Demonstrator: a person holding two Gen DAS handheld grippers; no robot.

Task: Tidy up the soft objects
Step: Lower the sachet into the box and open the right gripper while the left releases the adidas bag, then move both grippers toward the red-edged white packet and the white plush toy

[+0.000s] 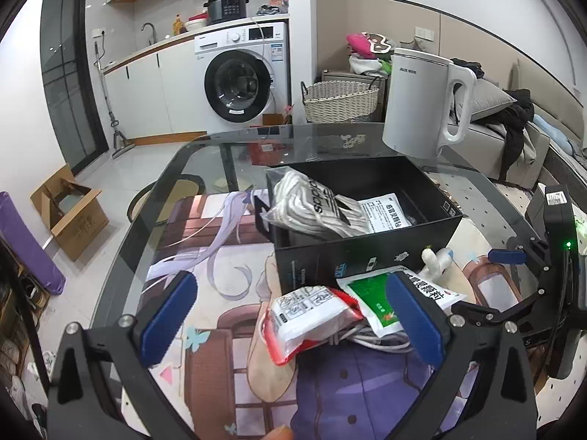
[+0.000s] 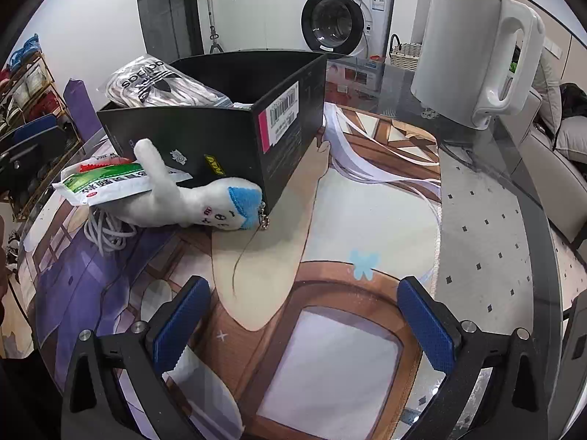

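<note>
A black box [image 1: 367, 253] stands on the glass table and holds a bagged pair of striped socks [image 1: 312, 201] and a white packet [image 1: 385, 212]. In front of it lie a red-and-white packet [image 1: 308, 315], a green-and-white packet [image 1: 374, 297], a coiled white cable [image 1: 374, 341] and a white plush toy [image 1: 434, 260]. My left gripper [image 1: 290, 319] is open, its fingers either side of the red-and-white packet. My right gripper [image 2: 302, 326] is open and empty over the mat, short of the plush toy [image 2: 190, 201]. The box [image 2: 205, 146], the socks [image 2: 154, 84] and the green packet [image 2: 106, 183] also show there.
A white electric kettle [image 1: 422, 106] stands behind the box at the table's far right; it also shows in the right wrist view [image 2: 473, 47]. A printed mat [image 2: 367, 220] covers the table. A washing machine [image 1: 242, 77], a wicker basket [image 1: 341, 99] and a cardboard box [image 1: 69, 212] stand on the floor beyond.
</note>
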